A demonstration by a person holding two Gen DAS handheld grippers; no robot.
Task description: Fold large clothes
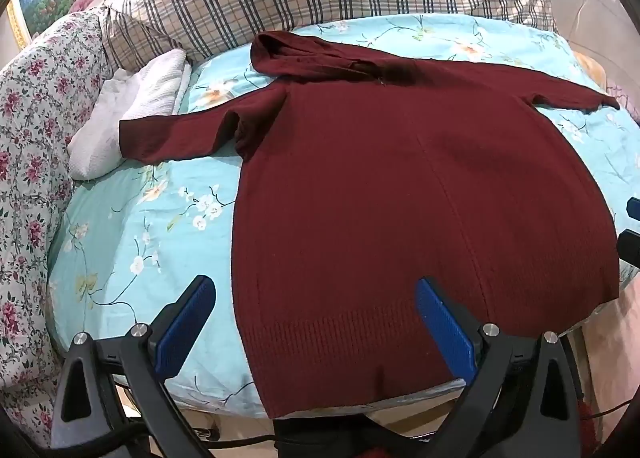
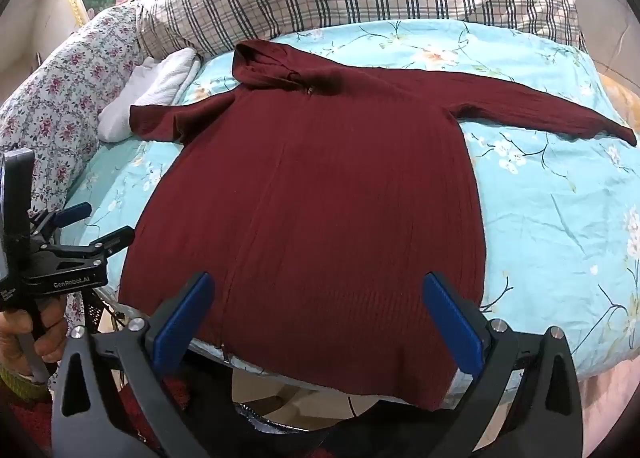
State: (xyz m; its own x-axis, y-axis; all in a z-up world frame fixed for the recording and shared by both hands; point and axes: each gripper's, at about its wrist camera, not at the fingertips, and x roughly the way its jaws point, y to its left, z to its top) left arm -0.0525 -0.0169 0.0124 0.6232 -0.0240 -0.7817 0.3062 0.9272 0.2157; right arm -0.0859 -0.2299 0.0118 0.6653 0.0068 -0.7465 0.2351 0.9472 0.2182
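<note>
At far left a floral quilt (image 1: 36, 130) banks the bed's edge, a white towel (image 1: 132, 106) beside it; the left gripper (image 1: 314, 298) hangs spread wide and empty above the hem's left corner; the maroon hooded sweater (image 1: 400, 186) lies flat on the blue floral sheet (image 1: 140, 242), sleeves out; the right gripper (image 2: 316, 294), likewise wide and empty, hovers over the hem, bare sheet to its right.
</note>
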